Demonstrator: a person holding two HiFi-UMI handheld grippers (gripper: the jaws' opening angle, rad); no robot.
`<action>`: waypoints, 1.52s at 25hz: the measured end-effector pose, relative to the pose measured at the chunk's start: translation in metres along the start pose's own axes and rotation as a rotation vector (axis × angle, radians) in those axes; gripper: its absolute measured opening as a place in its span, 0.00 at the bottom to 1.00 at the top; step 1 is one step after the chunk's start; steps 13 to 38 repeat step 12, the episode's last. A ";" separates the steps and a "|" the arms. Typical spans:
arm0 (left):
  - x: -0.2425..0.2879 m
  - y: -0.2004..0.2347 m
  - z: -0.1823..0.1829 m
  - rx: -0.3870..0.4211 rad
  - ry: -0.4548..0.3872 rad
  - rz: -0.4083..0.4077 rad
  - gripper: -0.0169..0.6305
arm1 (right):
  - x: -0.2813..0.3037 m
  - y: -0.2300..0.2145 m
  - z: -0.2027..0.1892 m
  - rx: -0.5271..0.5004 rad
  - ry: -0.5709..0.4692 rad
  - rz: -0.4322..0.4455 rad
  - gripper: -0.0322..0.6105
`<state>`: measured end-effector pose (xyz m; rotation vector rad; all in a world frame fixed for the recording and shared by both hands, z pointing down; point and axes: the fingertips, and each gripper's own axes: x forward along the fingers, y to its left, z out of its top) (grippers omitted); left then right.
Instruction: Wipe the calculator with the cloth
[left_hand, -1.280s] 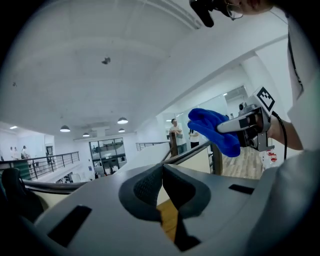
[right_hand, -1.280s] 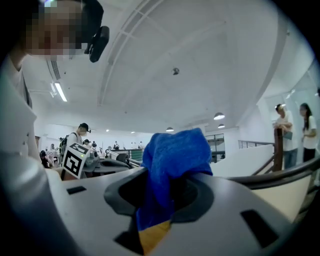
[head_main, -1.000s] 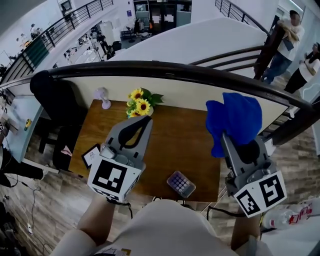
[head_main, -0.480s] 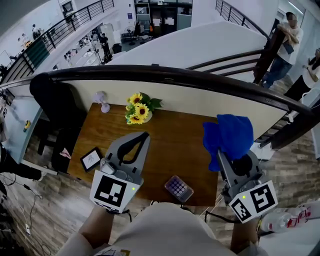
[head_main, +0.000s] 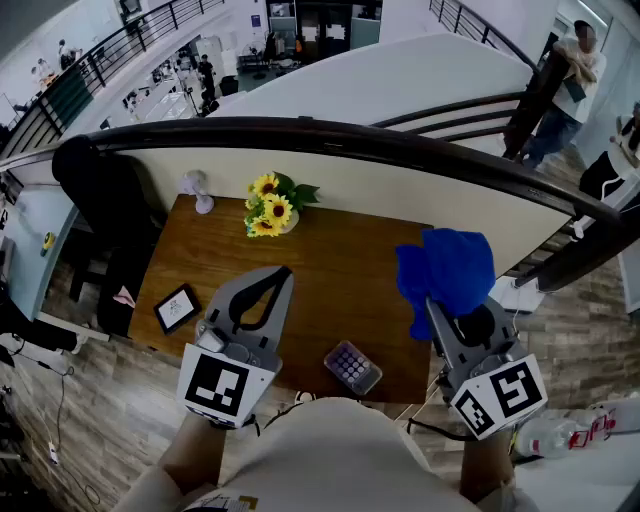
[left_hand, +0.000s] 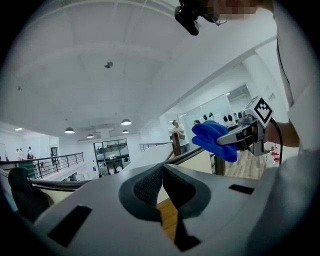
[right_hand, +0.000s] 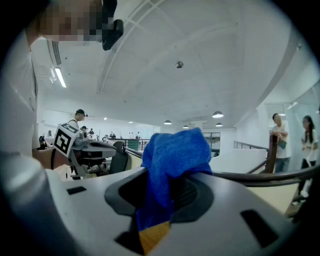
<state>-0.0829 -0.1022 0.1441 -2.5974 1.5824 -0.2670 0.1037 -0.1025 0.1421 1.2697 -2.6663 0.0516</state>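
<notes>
We see a bright blue fleecy cloth (head_main: 447, 272), a warm brown wood-grain tabletop (head_main: 340, 255), a dark grey calculator (head_main: 352, 366) with pale keys, and yellow sunflowers (head_main: 268, 210) with green leaves. The grey plastic left gripper (head_main: 281, 272) and grey plastic right gripper (head_main: 434, 306) bear black-and-white square markers.

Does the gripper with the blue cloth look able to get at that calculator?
Probably yes. The right gripper, shut on the blue cloth, hangs to the right of the calculator, which lies uncovered on the table; nothing stands between them.
</notes>
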 end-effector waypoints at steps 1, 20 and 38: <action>0.000 0.000 0.001 0.001 0.000 0.000 0.04 | 0.000 0.000 0.000 0.002 -0.001 0.001 0.25; 0.003 0.001 0.001 -0.006 -0.003 0.005 0.04 | 0.001 -0.004 0.002 -0.018 -0.005 -0.013 0.25; 0.003 0.001 0.001 -0.006 -0.003 0.005 0.04 | 0.001 -0.004 0.002 -0.018 -0.005 -0.013 0.25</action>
